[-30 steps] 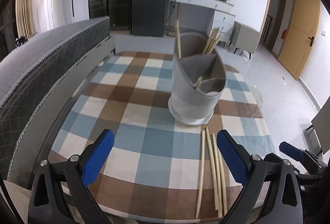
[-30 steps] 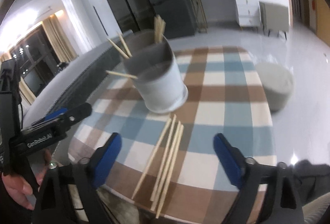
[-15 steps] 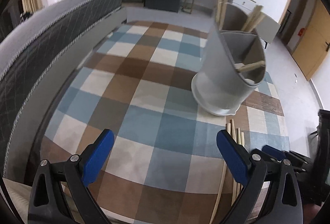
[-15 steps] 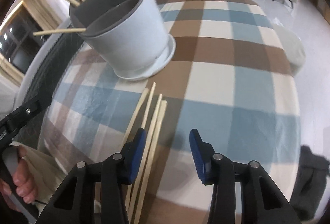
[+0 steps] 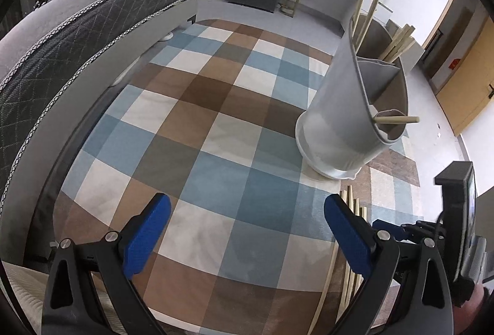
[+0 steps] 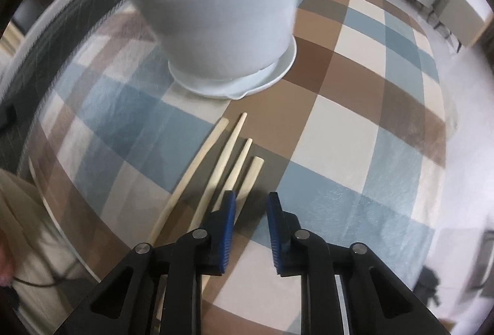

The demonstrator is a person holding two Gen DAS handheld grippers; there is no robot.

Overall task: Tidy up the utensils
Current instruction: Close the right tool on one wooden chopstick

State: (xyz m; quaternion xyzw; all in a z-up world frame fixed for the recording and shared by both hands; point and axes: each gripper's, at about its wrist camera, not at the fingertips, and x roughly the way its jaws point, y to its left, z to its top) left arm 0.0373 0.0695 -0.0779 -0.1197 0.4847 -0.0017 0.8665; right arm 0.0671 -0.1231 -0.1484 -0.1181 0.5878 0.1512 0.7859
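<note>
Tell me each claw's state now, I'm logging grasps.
Left claw: open, empty.
Right claw: just been closing, gap remains; rightmost chopstick leads into the gap, not yet pinched.

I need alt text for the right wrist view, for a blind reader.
The right gripper, jaws just closing, straddles the rightmost of four wooden chopsticks lying on a checked tablecloth. Behind them stands a grey utensil holder.

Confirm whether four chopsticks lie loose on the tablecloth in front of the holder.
Yes, the right wrist view shows four chopsticks lying side by side on the checked tablecloth before the holder.
</note>
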